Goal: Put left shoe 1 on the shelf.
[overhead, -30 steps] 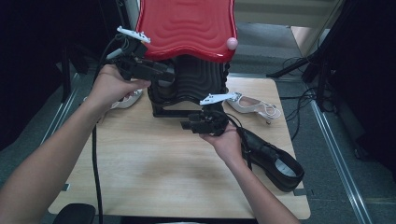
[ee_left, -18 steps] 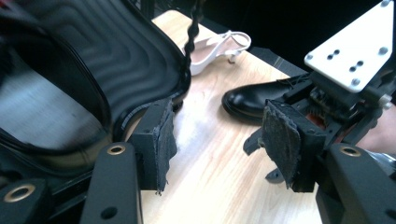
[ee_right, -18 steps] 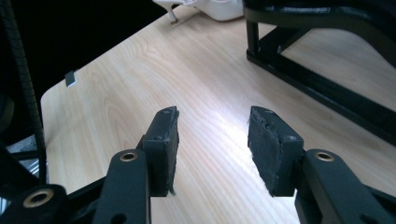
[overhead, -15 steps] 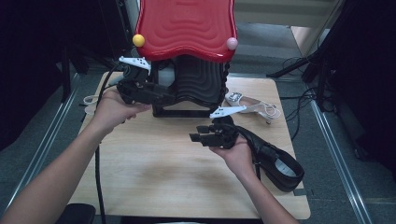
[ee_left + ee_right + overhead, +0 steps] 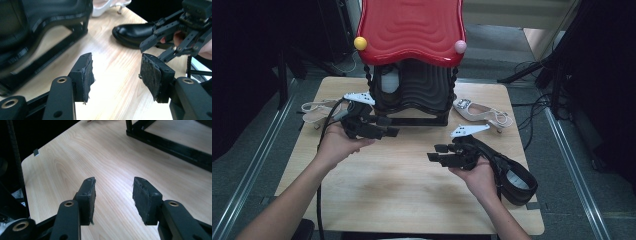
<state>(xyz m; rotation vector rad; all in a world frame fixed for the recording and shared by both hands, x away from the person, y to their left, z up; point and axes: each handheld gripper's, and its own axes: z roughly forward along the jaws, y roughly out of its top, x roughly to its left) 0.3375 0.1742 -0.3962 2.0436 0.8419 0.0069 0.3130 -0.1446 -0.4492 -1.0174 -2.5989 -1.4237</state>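
Observation:
A black rack (image 5: 414, 92) with a wavy red top (image 5: 412, 27) stands at the back of the wooden table (image 5: 387, 190). In front of its left side my left gripper (image 5: 391, 127) is held open and empty, pointing right. My right gripper (image 5: 433, 152) hovers open and empty over the table's middle right, pointing left. In the left gripper view the open gripper (image 5: 116, 75) faces a black boot (image 5: 132, 33) and the other gripper (image 5: 160, 42). In the right gripper view the open gripper (image 5: 113, 195) hangs over bare wood, with the rack's base bar (image 5: 170, 145) beyond.
A white heeled sandal (image 5: 482, 111) lies right of the rack and another white sandal (image 5: 314, 107) lies left of it. The black boot (image 5: 514, 175) lies at the table's right edge beside my right hand. A yellow ball (image 5: 360, 43) and a pink ball (image 5: 460, 46) sit on the red top's corners.
Both grippers have drawn back from the rack toward the person. The left one came down from beside the red top, uncovering the yellow ball; the right one slid away from the rack's base.

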